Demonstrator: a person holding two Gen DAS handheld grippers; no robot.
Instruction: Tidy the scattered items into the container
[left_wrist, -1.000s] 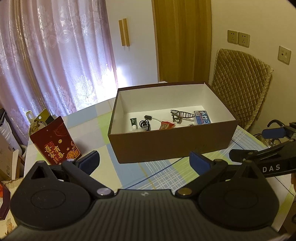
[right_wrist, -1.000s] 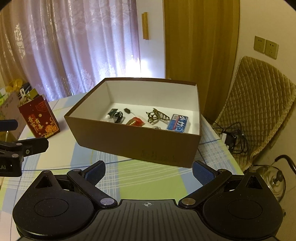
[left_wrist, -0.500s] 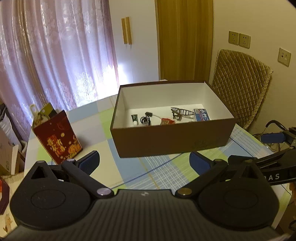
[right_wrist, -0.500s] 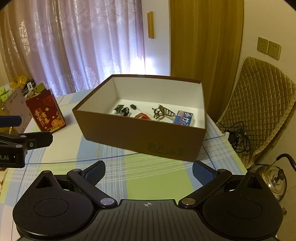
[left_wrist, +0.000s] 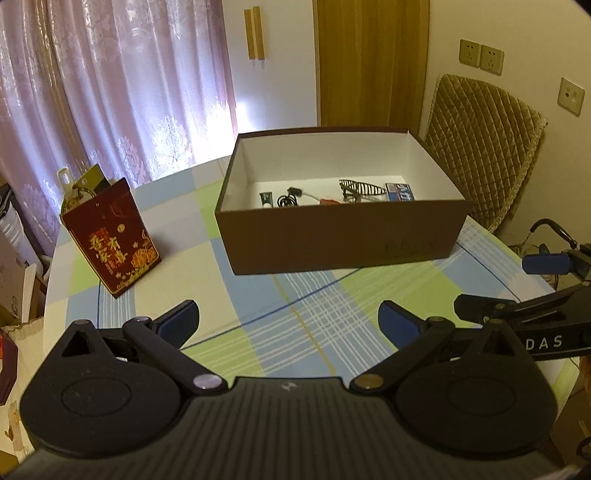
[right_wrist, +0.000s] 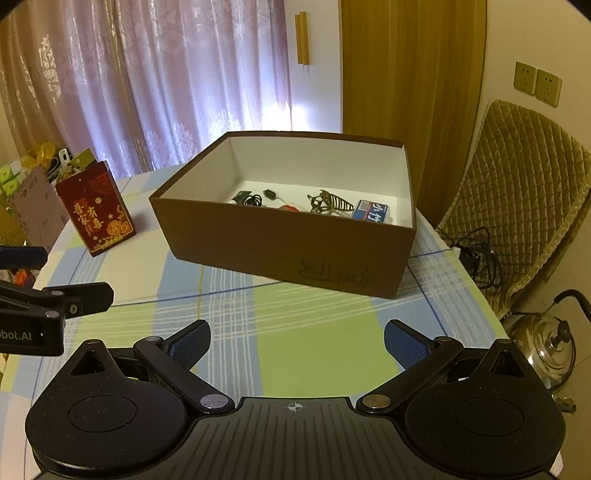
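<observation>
Nearest, the left hand-held gripper (left_wrist: 288, 321) and right hand-held gripper (right_wrist: 297, 341) hover empty with fingers spread apart above the checked desk (right_wrist: 295, 332). Farther back stands an open brown box (right_wrist: 288, 254), white inside, holding a hair claw (right_wrist: 328, 202), blue packet (right_wrist: 371, 213) and cable (right_wrist: 253, 200).

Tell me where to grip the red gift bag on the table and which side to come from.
Grip the red gift bag at its top edge, near the cord handles, coming from above with the left tool, likely the nearer one. The bag stands upright and tilted, broad face forward; its thin top fits between open fingers, while its wide face probably would not.
</observation>
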